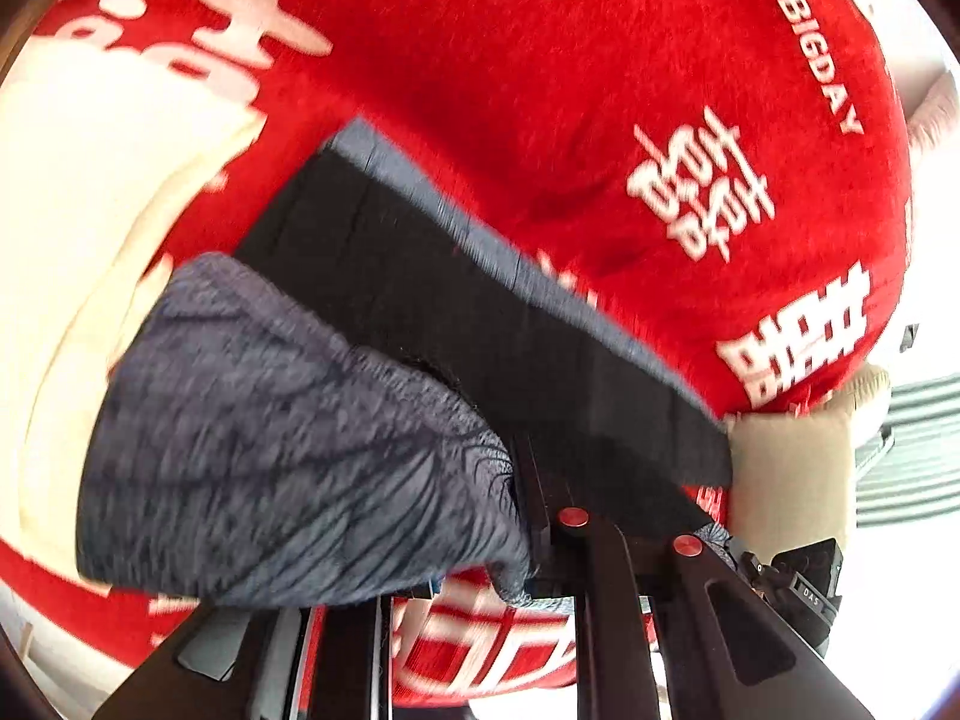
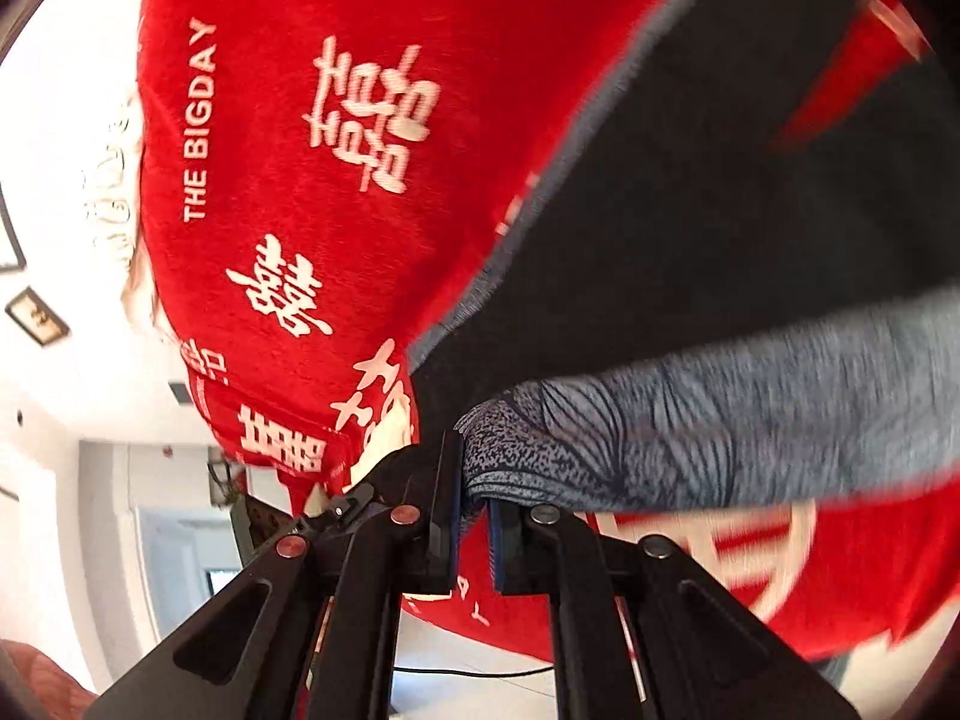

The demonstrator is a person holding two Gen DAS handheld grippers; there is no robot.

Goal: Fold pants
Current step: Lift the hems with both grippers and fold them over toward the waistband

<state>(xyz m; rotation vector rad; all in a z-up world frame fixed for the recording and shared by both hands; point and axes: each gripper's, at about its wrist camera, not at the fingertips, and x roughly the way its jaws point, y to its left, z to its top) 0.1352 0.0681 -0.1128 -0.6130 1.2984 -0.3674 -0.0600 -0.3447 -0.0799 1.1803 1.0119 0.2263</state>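
Both grippers are clamped on the pants: right gripper (image 2: 474, 510) has its jaws nearly closed on a bunched grey corner; left gripper (image 1: 540, 546) pinches another corner, jaws narrow; so the pants (image 2: 690, 456) hang stretched between them, dark inside face showing, lifted just off the red blanket (image 2: 270, 192) beyond; looks like the lift-and-carry part of a fold; next move probably needs both hands travelling together, keeping the edge taut so corners land square.
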